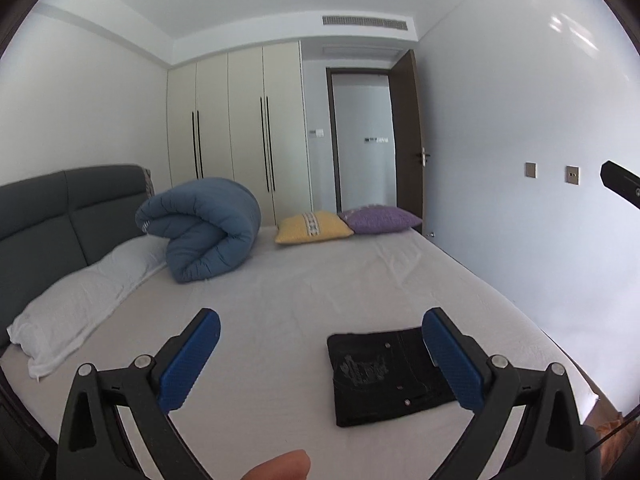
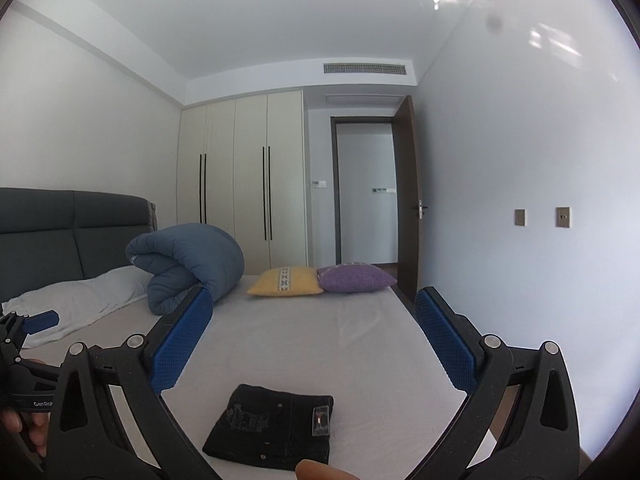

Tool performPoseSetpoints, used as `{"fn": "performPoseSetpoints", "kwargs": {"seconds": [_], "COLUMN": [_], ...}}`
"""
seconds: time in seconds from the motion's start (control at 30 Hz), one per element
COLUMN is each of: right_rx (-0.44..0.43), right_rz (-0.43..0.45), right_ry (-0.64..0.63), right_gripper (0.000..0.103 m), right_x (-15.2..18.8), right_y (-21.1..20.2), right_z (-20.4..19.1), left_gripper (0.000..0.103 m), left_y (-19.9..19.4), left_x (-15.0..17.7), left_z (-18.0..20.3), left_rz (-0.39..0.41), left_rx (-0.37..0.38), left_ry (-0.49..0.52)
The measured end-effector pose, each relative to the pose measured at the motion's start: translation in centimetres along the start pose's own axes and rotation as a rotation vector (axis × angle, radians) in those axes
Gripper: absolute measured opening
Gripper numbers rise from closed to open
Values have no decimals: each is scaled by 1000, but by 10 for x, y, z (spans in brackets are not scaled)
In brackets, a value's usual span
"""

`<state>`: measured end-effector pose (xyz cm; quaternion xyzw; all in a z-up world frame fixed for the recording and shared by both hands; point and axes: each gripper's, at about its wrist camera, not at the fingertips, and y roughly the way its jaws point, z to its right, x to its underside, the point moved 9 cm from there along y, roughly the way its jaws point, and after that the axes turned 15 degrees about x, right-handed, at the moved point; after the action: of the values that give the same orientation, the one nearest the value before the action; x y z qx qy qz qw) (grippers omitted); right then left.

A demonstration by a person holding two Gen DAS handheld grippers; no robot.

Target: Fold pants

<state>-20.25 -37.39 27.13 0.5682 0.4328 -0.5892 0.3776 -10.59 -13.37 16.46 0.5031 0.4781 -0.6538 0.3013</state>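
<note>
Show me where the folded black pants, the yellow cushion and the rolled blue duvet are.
folded black pants [image 2: 272, 426], right wrist view, middle of the top layer.
yellow cushion [image 2: 286, 281], right wrist view, centre of its face.
rolled blue duvet [image 1: 208, 226], left wrist view, middle of the roll.

What we count on the bed

We count one folded pants at 5 o'clock, two cushions at 12, one white pillow at 9, one rolled duvet.

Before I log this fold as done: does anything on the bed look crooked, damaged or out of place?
Nothing stands out. The black pants lie folded in a compact, flat rectangle on the bed sheet, clear of both open grippers, left and right. The rolled blue duvet sits by the headboard, apart from the pants.
</note>
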Motion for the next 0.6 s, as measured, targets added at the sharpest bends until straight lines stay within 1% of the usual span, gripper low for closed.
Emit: {"fn": "performPoseSetpoints", "kwargs": {"seconds": [0.03,0.1,0.13,0.2,0.23,0.27,0.3,0.33,0.4,0.43,0.5,0.6], "right_rx": [1,10,23,45,49,55,60,67,95,110,136,125], "right_rz": [-42,-126,-146,-158,-172,-195,-217,-247,-297,-311,-336,-359], "right_ry": [8,8,9,-2,-14,-26,-33,-39,-60,-67,-96,-134], "right_gripper": [103,103,103,103,103,103,103,103,103,103,103,103], "right_x": [9,31,40,59,68,77,86,96,120,130,147,168], "right_y": [1,4,6,11,18,22,27,33,56,70,83,102], "right_z": [2,0,3,-2,-14,-14,-27,-29,-40,-46,-50,-69], "left_gripper": [103,103,103,103,103,103,103,103,103,103,103,103], "left_y": [7,17,21,25,31,35,41,47,55,59,66,76], "left_x": [10,28,34,40,46,52,59,64,73,76,81,87], "left_z": [1,2,2,-1,-3,-4,-6,-8,-12,-13,-14,-16], "left_rz": [-20,-68,-75,-93,-113,-129,-152,-169,-192,-204,-227,-260], "left_rx": [20,10,9,-8,-17,-17,-15,-20,-27,-31,-39,-40], "left_ry": [-24,-44,-46,-47,-50,-59,-72,-86,-109,-112,-104,-113]}}
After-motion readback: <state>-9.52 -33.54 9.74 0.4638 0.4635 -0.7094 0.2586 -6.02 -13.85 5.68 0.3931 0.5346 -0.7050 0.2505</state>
